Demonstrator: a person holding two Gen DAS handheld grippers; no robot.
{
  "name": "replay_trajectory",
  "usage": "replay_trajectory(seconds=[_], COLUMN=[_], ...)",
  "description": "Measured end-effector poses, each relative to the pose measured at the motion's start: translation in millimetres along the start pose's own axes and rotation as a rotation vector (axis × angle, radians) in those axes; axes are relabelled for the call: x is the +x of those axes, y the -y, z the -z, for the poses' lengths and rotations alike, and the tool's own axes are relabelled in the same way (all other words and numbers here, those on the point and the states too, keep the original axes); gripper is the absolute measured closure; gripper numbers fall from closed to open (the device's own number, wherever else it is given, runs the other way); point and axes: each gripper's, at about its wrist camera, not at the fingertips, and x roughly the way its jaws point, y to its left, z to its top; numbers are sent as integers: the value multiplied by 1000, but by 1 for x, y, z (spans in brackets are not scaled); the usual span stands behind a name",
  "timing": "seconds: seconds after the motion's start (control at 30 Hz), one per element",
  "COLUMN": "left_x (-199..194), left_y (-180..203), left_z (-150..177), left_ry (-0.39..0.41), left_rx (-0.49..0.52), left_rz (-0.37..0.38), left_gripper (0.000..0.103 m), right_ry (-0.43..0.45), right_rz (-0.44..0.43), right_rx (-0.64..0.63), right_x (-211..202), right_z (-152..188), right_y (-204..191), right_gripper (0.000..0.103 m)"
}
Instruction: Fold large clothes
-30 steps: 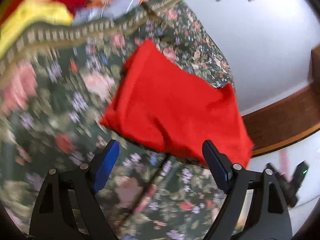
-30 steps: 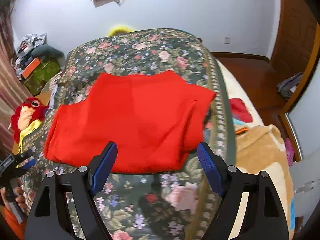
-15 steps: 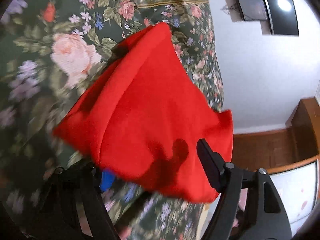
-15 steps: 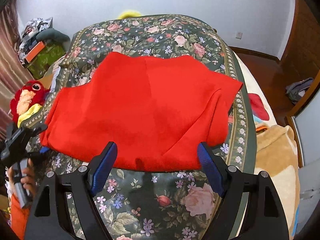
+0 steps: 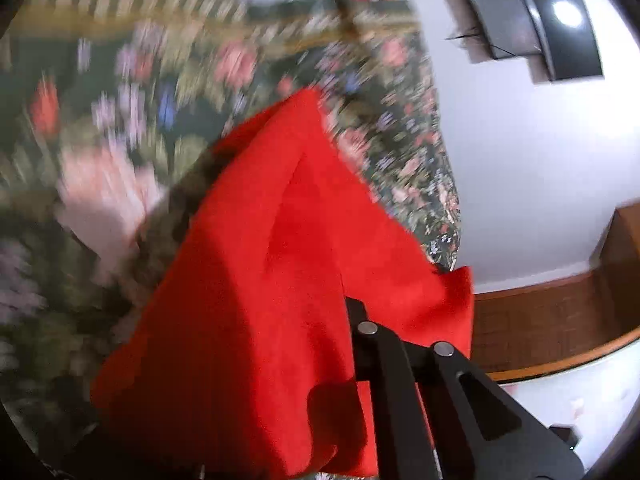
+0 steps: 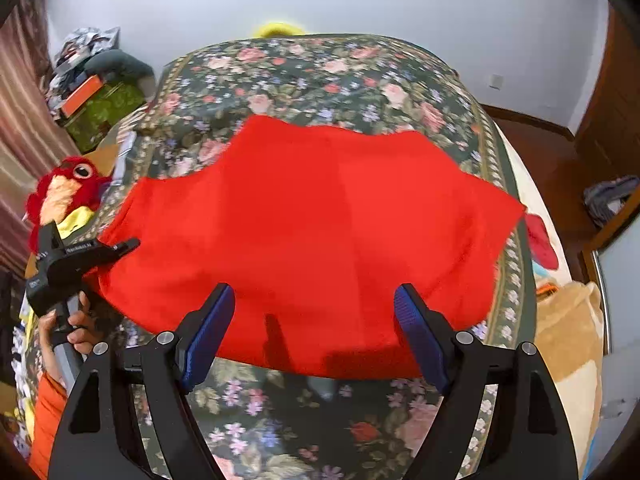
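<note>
On the flowered bedspread [image 5: 120, 184], seen from the left wrist, the red garment [image 5: 260, 300] fills the lower middle of the view, its corner lifted and draped over the left gripper [image 5: 344, 308]. Only one black finger shows beside the cloth, pressed into the fold, so the gripper looks clamped on the garment's edge. The bedspread behind is blurred; its far corner drops off toward a white wall [image 5: 520, 160] and brown wood flooring [image 5: 552, 328].

From the right wrist, the red garment [image 6: 312, 240] lies spread across the middle of the bedspread [image 6: 320, 76], with bare flowered cloth along the far edge and the near edge. The right gripper [image 6: 314, 320] hovers over the garment's near hem, fingers wide apart, holding nothing. At the bedspread's left edge a hand [image 6: 72, 320] grips the left gripper [image 6: 124, 246], whose tips meet the garment's left corner. A red plush toy [image 6: 68, 188] sits just beyond it.
</note>
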Motion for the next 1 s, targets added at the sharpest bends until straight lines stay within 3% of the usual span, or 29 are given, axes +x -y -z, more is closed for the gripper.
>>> replay_trajectory(seconds=[0.1, 0.3, 0.47, 0.63, 0.8, 0.9, 1.0], left_x=[-38, -103, -135, -126, -100, -79, -50], left_y=[37, 80, 119, 154, 189, 218, 248], left_z=[-3, -5, 6, 22, 45, 64, 91], left_ry=[100, 236, 331, 317, 283, 246, 191], left_rx=[166, 297, 430, 520, 610, 673, 740], left_rz=[-49, -44, -73, -90, -83, -57, -50], left_gripper=[99, 100, 100, 100, 100, 100, 100], right_ry=[4, -13, -107, -176, -162, -77, -7], right_rz=[-18, -122, -166, -234, -278, -242, -150], right_rx=[-28, -20, -66, -55, -60, -12, 47], right_x=[-3, 13, 57, 84, 60, 29, 6], right_z=[-6, -20, -19, -3, 1, 4, 14], right_y=[-17, -54, -93, -104, -86, -52, -6], right_gripper=[24, 21, 17, 14, 15, 15, 15])
